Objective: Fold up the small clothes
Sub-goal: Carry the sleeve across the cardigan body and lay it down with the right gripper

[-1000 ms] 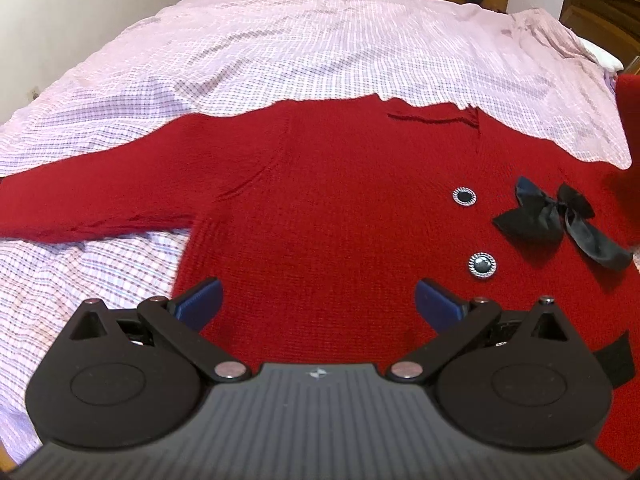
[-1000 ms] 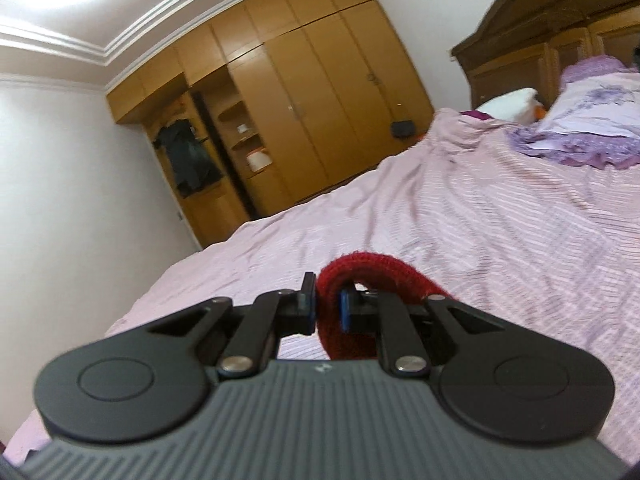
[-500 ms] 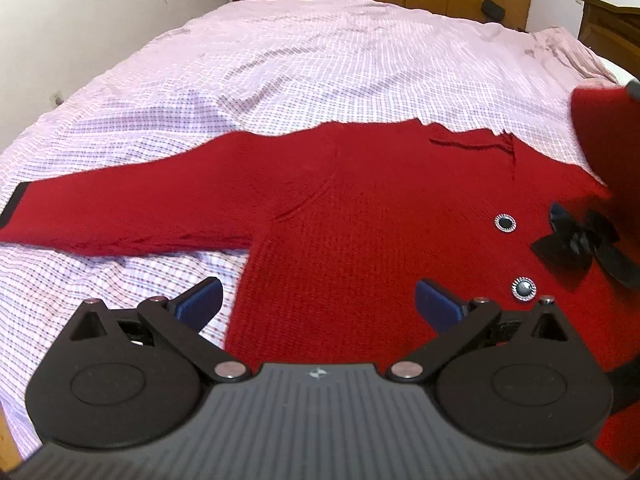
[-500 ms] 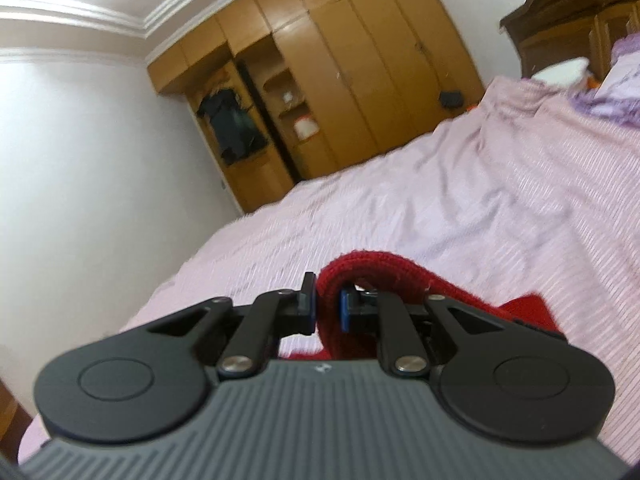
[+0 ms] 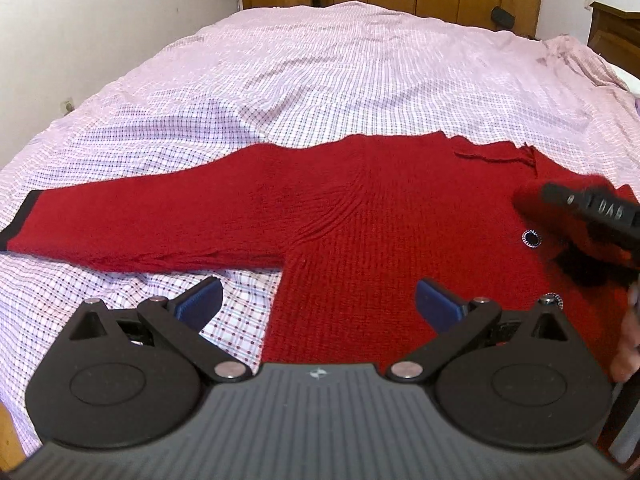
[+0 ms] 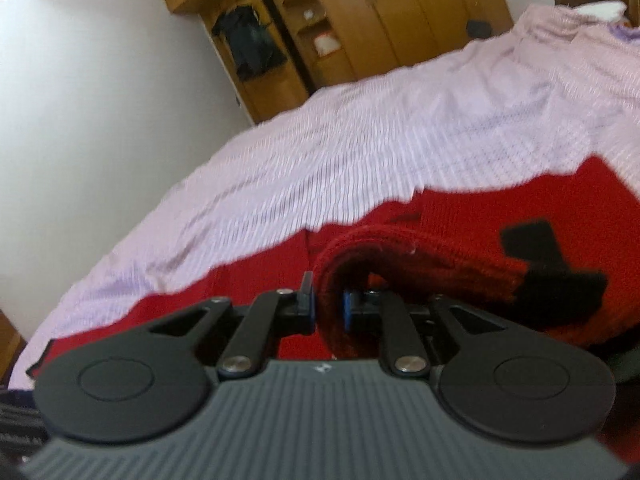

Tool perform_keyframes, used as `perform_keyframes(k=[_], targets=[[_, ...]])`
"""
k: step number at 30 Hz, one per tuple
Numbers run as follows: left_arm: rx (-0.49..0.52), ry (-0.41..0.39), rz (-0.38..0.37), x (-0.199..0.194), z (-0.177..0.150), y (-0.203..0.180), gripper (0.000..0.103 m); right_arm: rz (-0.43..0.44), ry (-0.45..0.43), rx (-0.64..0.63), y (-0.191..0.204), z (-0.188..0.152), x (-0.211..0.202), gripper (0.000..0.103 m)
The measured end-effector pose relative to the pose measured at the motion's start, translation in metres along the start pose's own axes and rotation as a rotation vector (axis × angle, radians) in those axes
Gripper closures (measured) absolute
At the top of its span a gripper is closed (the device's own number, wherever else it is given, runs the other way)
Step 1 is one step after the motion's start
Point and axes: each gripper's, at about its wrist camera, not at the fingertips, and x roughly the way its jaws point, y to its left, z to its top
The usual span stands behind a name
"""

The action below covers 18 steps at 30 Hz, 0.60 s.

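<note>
- Red knit cardigan (image 5: 400, 216) — spread flat, front up, on the near part of the bed; body directly ahead of the left gripper, hem edge nearest the camera.
- One sleeve (image 5: 152, 224) of the cardigan stretched out level to the left of the body, ending in a black cuff (image 5: 18, 222) at the far left edge of the view.
- Two round dark buttons with pale rims on the cardigan's front: one (image 5: 531, 238) to the right of the body's middle, a second (image 5: 552, 301) nearer the hem, partly behind the gripper's linkage.
- Other sleeve (image 6: 420, 256) lifted off the cardigan's body and doubled over it, its black cuff (image 6: 560, 276) trailing to the right in the right wrist view.
- Right gripper (image 6: 328, 304) — jaws nearly together with a fold of that raised sleeve between the pads; jaws just eased apart a little, knit not yet free of them. Seen blurred above the cardigan's right side in the left wrist view.
- Left gripper (image 5: 316, 300) — jaws spread wide, nothing between the blue pads (image 5: 200, 298), poised above the cardigan's hem edge and the bedspread beside it.
- Pink-and-white checked bedspread (image 5: 360, 72) under and all round the cardigan, creased beyond the collar.
- Wooden wardrobe (image 6: 340, 28) well beyond the cardigan at the far end of the bed; white wall (image 5: 100, 20) to the left.
</note>
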Motion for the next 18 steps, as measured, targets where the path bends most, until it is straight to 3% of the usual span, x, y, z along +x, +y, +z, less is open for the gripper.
perform_keyframes(k=[3, 6, 9, 18], targets=[[-0.004, 0.011, -0.007, 0.005, -0.001, -0.001, 0.0, -0.004, 0.101, 0.016, -0.004, -0.011, 0.009, 0.06], [0.008, 0.011, -0.016, 0.007, -0.001, -0.004, 0.0, 0.004, 0.093, -0.021, -0.003, -0.023, 0.0, 0.054], [0.021, 0.009, -0.022, 0.007, 0.0, -0.009, 0.0, 0.021, 0.11, -0.035, 0.001, -0.022, -0.015, 0.04], [0.067, -0.008, -0.09, 0.002, 0.011, -0.039, 0.0, 0.029, 0.052, -0.003, -0.023, -0.002, -0.082, 0.037]])
